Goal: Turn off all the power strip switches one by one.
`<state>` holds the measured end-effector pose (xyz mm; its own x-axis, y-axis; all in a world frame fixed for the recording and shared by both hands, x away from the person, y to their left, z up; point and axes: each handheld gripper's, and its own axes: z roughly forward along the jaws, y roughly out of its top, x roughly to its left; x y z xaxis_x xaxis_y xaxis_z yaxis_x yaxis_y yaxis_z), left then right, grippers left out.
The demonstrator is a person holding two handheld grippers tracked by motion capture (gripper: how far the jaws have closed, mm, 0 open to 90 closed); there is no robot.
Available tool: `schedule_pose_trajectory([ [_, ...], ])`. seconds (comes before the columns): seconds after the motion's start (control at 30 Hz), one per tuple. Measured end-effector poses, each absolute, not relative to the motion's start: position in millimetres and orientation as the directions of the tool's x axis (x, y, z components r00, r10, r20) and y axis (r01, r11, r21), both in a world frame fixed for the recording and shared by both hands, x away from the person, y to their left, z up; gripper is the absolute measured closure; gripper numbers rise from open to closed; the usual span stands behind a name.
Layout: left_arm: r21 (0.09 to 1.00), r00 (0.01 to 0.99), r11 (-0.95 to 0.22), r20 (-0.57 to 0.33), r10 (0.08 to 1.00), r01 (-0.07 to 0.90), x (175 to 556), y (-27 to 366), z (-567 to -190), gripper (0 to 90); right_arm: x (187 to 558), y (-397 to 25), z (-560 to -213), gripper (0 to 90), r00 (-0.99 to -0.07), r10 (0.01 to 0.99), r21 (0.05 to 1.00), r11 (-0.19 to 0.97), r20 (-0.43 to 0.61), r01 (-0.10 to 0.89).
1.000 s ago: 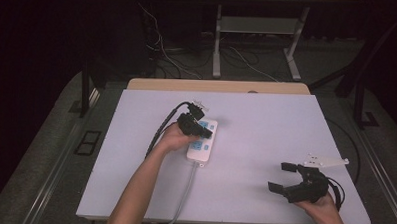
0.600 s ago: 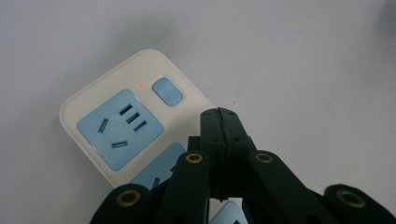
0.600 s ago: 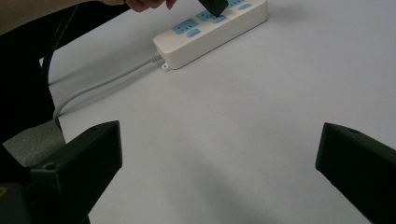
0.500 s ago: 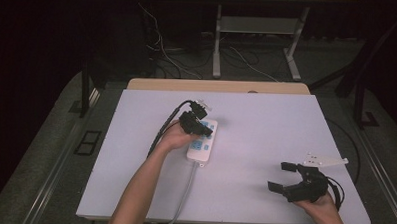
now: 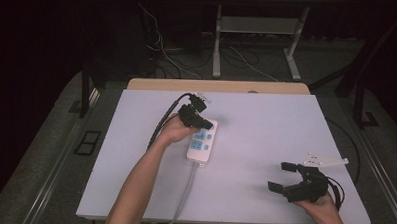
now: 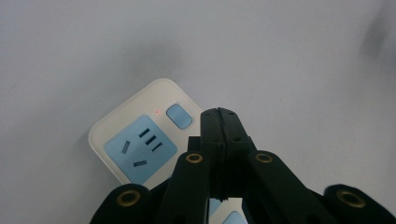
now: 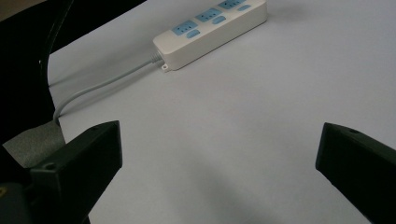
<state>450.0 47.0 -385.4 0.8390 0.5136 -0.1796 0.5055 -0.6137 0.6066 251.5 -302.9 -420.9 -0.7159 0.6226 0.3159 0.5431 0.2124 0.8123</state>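
While the left gripper (image 6: 223,114) hovers over the far end of the power strip (image 5: 202,141), its jaws are pressed flat together with nothing between them, tip just beside the blue switch button (image 6: 179,115). A small red light (image 6: 158,112) shows near that button, with the blue socket (image 6: 140,148) just left of the tip. Step in hand looks like pressing the switch with the closed tip. Next move likely calls for a small nudge left and down onto the button, square so it doesn't slip off. The right gripper (image 5: 288,178) is idle, jaws wide apart, empty, low on the table (image 5: 266,124); the strip and its cord (image 7: 100,86) lie well ahead of it.
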Motion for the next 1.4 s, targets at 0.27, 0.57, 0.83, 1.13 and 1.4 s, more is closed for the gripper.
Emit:
schedule_pose_trajectory([
  [0.27,0.612,0.834,-0.602,-0.187,0.520,0.513,460.7,45.6,-380.0,89.3,249.6,-305.1,-419.3,0.3,-0.711,0.626,0.816,0.200,0.319,0.542],
  [0.57,0.620,0.829,-0.592,-0.185,0.527,0.515,470.1,40.1,-379.4,89.4,250.3,-305.8,-419.4,0.3,-0.711,0.625,0.816,0.199,0.321,0.543],
  [0.83,0.604,0.824,-0.600,-0.185,0.535,0.525,474.7,37.3,-389.8,89.3,250.5,-305.7,-419.5,0.3,-0.713,0.624,0.816,0.201,0.320,0.542],
  [1.13,0.592,0.819,-0.603,-0.188,0.541,0.534,478.7,36.5,-398.7,89.3,251.1,-306.1,-419.8,0.3,-0.713,0.621,0.816,0.199,0.324,0.543],
  [1.4,0.578,0.826,-0.622,-0.179,0.534,0.528,478.4,32.9,-404.6,89.3,251.4,-305.3,-419.9,0.3,-0.714,0.621,0.814,0.201,0.324,0.545],
])
